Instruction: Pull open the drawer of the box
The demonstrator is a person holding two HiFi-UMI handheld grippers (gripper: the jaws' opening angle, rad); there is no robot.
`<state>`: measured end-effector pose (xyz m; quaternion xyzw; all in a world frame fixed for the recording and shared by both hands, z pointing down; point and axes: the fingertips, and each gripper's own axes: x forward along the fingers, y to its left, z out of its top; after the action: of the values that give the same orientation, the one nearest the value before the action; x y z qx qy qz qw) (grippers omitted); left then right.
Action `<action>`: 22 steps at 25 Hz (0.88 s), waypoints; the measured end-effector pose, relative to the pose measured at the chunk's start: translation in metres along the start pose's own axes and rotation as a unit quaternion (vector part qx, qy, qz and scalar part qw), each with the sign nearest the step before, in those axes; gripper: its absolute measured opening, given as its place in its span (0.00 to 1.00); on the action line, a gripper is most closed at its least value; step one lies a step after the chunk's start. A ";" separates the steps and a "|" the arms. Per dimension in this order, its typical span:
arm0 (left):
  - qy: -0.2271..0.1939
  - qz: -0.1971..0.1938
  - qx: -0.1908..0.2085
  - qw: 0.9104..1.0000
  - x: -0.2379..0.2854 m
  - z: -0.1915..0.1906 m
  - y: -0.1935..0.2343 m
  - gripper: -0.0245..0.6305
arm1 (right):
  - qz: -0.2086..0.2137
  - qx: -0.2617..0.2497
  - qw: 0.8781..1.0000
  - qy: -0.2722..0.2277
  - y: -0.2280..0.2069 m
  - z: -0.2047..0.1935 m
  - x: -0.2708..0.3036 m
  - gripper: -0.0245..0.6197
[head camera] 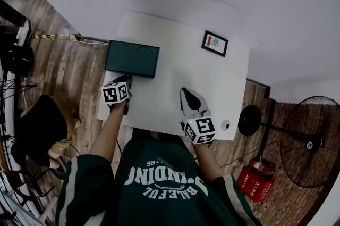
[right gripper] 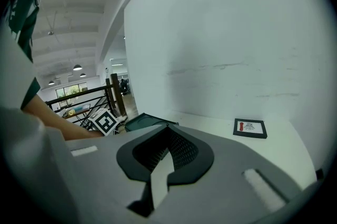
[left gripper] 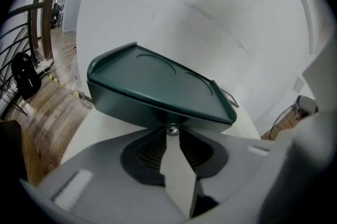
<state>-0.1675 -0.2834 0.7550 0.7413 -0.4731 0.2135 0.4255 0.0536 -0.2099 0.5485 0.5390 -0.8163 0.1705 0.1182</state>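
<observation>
- We are looking steeply down on a white tabletop standing against a white wall.
- A dark green box is lying near the tabletop's far left corner, and its lid is showing two shallow round hollows.
- The left claw is reaching up to the box's near face. Its jaws are pinching together on a small metal knob at the middle of that face, so the box is sitting right at the claw's tips.
- The right claw is hovering over the near right part of the tabletop. Its jaws are pressing together and gripping nothing.
- The box is lying well apart from the right claw, off to its left and farther back.
- A small black-framed picture is lying flat near the tabletop's far right corner.
- A black standing fan and a red case are sitting on the wooden floor to the right.
</observation>
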 end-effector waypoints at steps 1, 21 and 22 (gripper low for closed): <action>-0.002 -0.002 0.000 1.000 0.000 0.001 0.000 0.24 | -0.002 0.002 1.000 0.000 -0.001 -0.001 -0.001 0.04; 0.006 -0.008 -0.002 1.000 -0.035 -0.049 0.000 0.24 | 0.021 -0.002 1.000 0.005 0.018 -0.012 -0.003 0.04; 0.007 -0.010 -0.004 1.000 -0.037 -0.052 -0.001 0.24 | 0.023 -0.003 1.000 0.005 0.019 -0.012 -0.003 0.04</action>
<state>-0.1793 -0.2206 0.7568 0.7428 -0.4634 0.2131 0.4336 0.0378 -0.1958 0.5552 0.5193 -0.8283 0.1734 0.1196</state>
